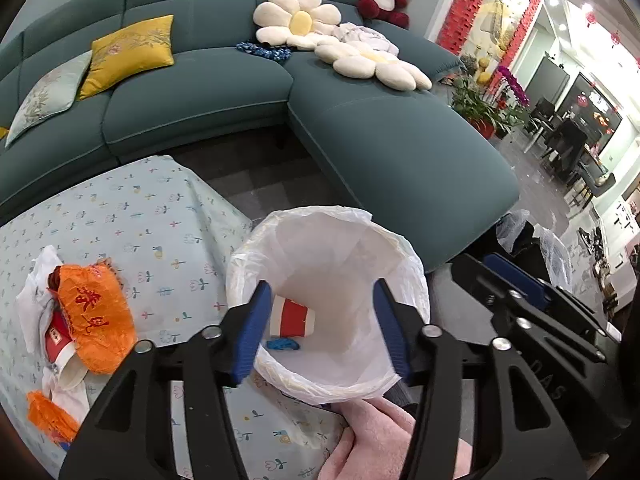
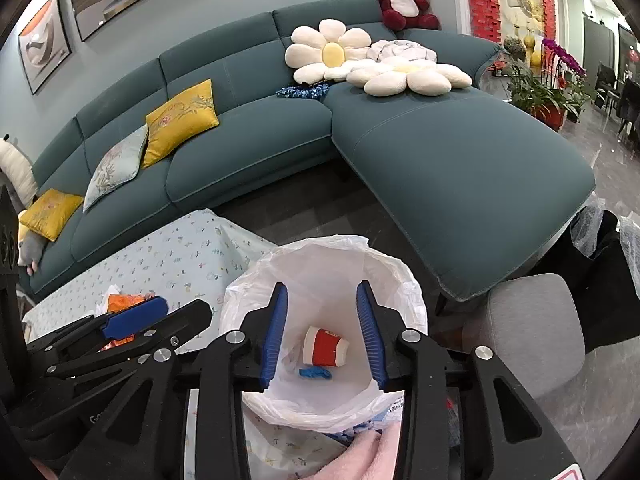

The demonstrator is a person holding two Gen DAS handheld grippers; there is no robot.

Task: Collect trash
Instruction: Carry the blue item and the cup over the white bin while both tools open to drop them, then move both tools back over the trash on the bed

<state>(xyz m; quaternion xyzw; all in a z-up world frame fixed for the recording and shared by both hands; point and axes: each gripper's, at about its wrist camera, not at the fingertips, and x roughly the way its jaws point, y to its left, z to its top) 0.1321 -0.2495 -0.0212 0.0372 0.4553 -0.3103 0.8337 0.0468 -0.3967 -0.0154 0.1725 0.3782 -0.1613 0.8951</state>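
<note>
A bin with a white liner (image 1: 240, 272) (image 2: 240, 292) stands by the table edge. At its bottom lie a red-and-white paper cup (image 1: 292, 318) (image 2: 324, 346) and a blue scrap (image 1: 284, 345) (image 2: 316, 373). My left gripper (image 1: 322, 284) hangs open over the bin's mouth with nothing between its blue pads. My right gripper (image 2: 322, 286) is beside it, also open and empty above the bin. On the floral tablecloth (image 1: 140, 216) to the left sits a heap of trash: an orange bag (image 1: 96, 316), white wrappers and a red cup (image 1: 54, 344).
A teal corner sofa (image 1: 200, 112) with cushions runs behind the table. A grey stool (image 2: 532, 320) stands right of the bin, with a black bag (image 2: 600, 264) behind it. Pink cloth (image 1: 380, 432) lies under the grippers. Dark floor separates table and sofa.
</note>
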